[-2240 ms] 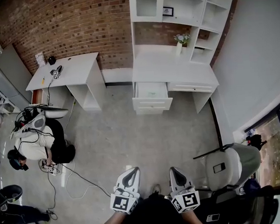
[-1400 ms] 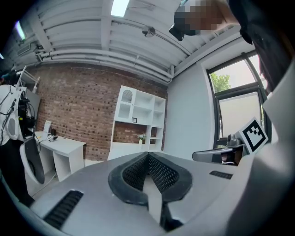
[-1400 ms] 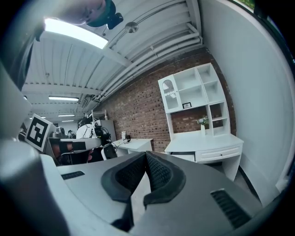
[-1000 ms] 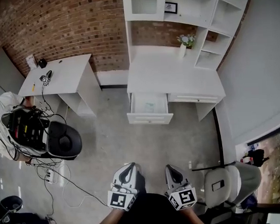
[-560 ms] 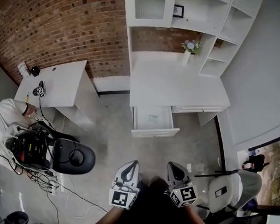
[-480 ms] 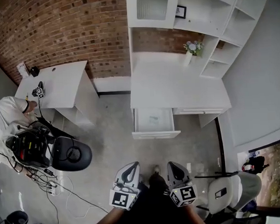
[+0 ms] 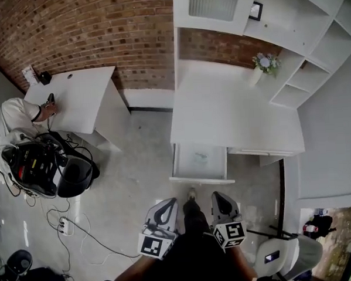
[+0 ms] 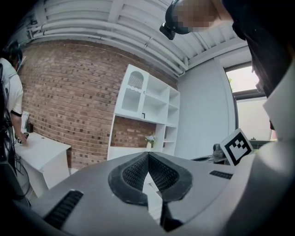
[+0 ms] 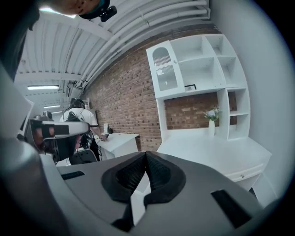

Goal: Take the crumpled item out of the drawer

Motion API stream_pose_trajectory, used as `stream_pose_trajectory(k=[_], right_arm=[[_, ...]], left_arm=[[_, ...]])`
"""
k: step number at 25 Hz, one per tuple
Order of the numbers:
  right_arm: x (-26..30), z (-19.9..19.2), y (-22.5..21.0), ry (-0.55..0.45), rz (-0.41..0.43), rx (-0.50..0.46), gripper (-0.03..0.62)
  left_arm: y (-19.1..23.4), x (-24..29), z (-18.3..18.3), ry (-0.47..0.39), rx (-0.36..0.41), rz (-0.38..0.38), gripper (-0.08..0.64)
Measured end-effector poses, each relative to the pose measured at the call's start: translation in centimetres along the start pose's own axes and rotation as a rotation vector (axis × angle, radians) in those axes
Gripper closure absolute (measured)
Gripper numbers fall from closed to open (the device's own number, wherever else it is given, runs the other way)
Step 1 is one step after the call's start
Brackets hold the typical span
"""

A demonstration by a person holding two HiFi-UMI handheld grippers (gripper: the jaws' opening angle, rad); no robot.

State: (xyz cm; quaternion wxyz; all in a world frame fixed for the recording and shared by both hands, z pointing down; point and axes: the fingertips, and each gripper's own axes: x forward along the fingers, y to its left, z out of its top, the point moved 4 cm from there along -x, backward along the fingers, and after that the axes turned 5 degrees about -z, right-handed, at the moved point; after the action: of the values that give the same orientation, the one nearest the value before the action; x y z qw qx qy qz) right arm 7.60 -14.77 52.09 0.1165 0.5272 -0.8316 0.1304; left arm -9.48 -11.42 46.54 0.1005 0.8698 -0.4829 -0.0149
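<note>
Grey plastic left tongs, with black ribbed pads brought together at the tips and nothing clamped between them, are aimed toward the white furniture. Right tongs, of the same make, are likewise closed tip to tip and empty. In the head view both are seen side by side at the lower middle, short of the drawer and not touching it. That drawer is found pulled out from the left part of a white table, ahead of the tongs, above a grey concrete floor. A small pale crumpled item is lodged inside the drawer, on its bottom, untouched by either tool; its detail cannot be made out. A shut drawer front is set to the right of the open one. A white vase with flowers is stood at the table's rear, beside a white shelf unit in which a small framed picture is kept. A brick wall is set behind. To the left, a second table, also white, is attended by a person in a white shirt, with a black chair and cables on the floor nearby.
</note>
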Motion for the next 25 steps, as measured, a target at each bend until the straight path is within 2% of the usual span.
stream_pose_trajectory(k=[6,11,15,20,25], right_arm=[[9.3,-2.9,-5.5,0.143,0.024,-0.021,0.578],[17.4,-9.6,-9.6,0.318,0.022,-0.013,0.578],[22.5,-14.9,-12.4,0.437,0.025,0.008,0.578],[27.5,-20.3,-15.0,0.573,0.041,0.045,0.508],[32.1,-24.2,-16.7,0.648,0.022,0.050,0.477]], left_arm=[[2.8,7.7,0.8,0.028,-0.021,0.023,0.543],[5.1,13.0,-0.4,0.055,-0.073,0.052,0.543],[6.4,16.4,-1.8,0.088,-0.083,0.054,0.543],[7.7,19.5,-3.9,0.128,-0.113,0.068,0.543],[8.8,21.9,-5.8,0.151,-0.120,0.077,0.543]])
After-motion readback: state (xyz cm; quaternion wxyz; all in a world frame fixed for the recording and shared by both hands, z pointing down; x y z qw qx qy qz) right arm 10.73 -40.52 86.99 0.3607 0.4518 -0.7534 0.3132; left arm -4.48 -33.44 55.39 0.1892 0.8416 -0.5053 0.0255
